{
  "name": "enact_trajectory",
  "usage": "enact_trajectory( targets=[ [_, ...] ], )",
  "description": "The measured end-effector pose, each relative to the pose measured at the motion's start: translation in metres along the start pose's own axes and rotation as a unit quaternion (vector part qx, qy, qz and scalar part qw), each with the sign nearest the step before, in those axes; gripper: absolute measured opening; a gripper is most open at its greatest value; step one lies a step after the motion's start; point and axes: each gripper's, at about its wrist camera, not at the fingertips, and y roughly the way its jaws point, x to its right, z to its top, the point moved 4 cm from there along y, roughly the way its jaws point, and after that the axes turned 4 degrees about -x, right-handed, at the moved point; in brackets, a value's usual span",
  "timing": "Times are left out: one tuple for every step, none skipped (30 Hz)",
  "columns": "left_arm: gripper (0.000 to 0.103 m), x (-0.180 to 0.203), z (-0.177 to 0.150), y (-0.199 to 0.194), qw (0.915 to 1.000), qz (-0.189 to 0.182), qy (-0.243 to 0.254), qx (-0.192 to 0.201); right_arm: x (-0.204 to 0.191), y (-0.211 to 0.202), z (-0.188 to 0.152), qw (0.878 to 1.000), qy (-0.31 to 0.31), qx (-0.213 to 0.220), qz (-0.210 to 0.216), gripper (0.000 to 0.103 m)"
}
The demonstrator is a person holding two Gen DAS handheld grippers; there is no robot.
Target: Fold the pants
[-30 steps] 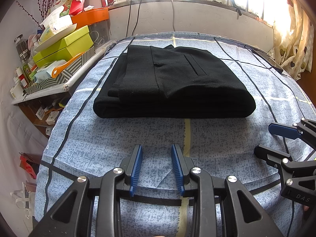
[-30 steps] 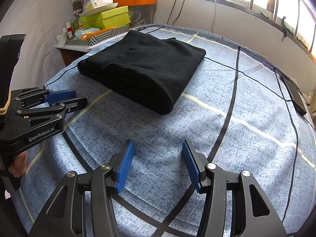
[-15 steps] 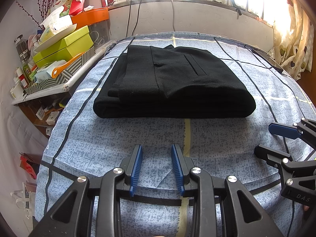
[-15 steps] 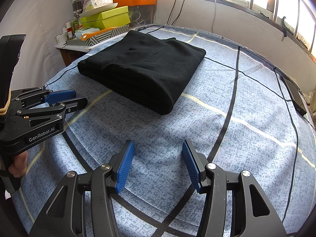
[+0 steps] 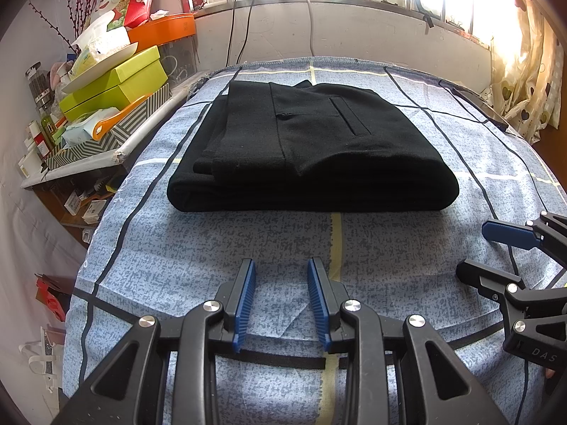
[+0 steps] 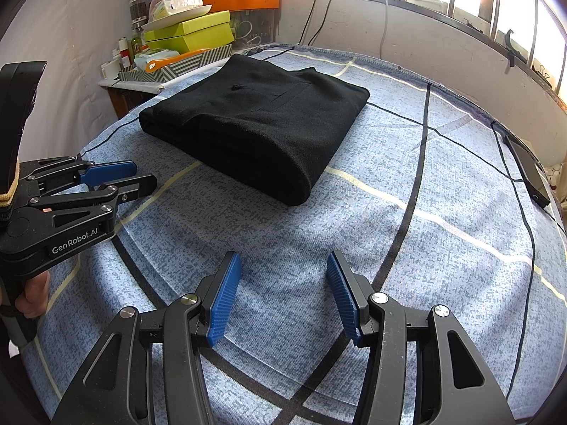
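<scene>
Black pants (image 5: 312,148) lie folded into a thick rectangle on the blue checked bed cover, back pocket facing up; the right wrist view shows the same pants (image 6: 255,124) at upper left of centre. My left gripper (image 5: 280,265) hovers over the cover well short of the bundle's near edge, its blue pads apart with nothing between them. My right gripper (image 6: 281,260) is open wider, also empty, over bare cover to the right of the pants. Each gripper appears in the other's view: the right gripper (image 5: 471,251) at the right edge, the left gripper (image 6: 141,175) at the left.
A cluttered side shelf with green boxes (image 5: 113,85), a striped box and an orange tray stands left of the bed. A dark phone with its cable (image 6: 528,170) lies on the bed's right edge. The wall and window run behind. A hand (image 6: 33,294) holds the left gripper.
</scene>
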Motion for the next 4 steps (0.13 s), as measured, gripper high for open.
enact_trajectory(
  targets=[
    [0.033,0.0001,0.0002,-0.0001,1.0000,-0.001,0.000,0.000,0.0000,0.0000,0.0000,1.000,0.000,0.000,0.000,0.052],
    [0.033,-0.0004,0.0003,-0.0003,1.0000,-0.002,-0.001,0.000,0.0001,0.0000,0.0001,1.000,0.000,0.000,0.000,0.052],
    [0.033,-0.0007,0.0004,-0.0004,1.0000,-0.002,-0.002,0.000,0.0002,0.0000,0.0000,1.000,0.000,0.000,-0.001,0.052],
    [0.033,-0.0011,0.0005,-0.0004,1.0000,-0.003,-0.002,0.000,0.0002,0.0000,0.0001,1.000,-0.001,0.000,-0.001,0.052]
  ],
)
